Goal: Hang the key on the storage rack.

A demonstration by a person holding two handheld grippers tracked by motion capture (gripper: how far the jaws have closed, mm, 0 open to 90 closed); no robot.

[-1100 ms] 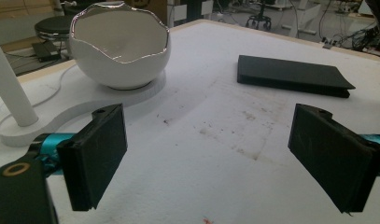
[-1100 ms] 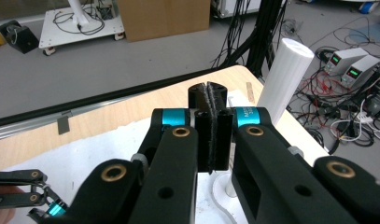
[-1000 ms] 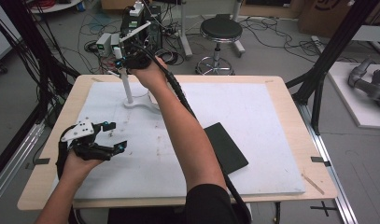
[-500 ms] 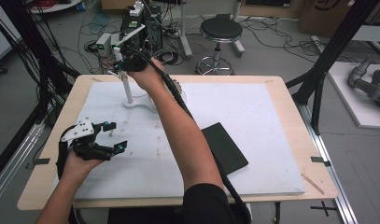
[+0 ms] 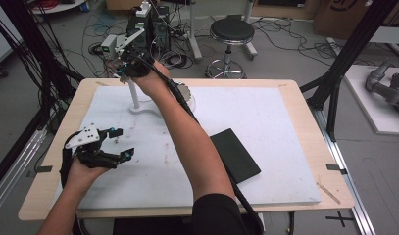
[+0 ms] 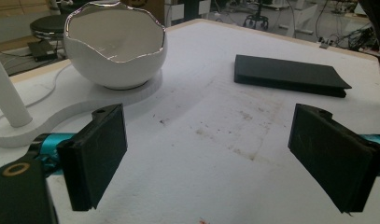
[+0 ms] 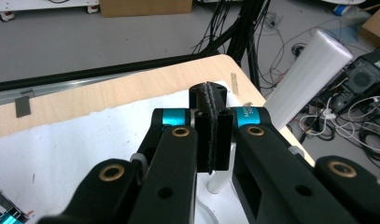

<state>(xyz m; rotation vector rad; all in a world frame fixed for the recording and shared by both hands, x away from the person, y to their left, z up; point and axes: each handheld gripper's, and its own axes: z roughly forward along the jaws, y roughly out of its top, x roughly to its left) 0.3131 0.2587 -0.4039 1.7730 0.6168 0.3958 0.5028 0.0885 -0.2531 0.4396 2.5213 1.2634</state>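
One bowl (image 6: 115,51) — perhaps beyond left tool (image 6: 225,158)

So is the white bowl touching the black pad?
Apart. The left gripper view shows bare white table between the bowl and the black pad.

1. A white stand (image 5: 137,105) – a flat curved base with an upright white post (image 5: 133,93) – is seen at the far left of the white mat.
2. A white bowl (image 6: 115,44) with a wavy, silver-edged rim is seated upright on the base's round end (its glossy inside is seen empty), just beside the post.
3. A flat black case (image 5: 235,155) – closed, lying at an angle – is found nearer the mat's right, well apart from the bowl.
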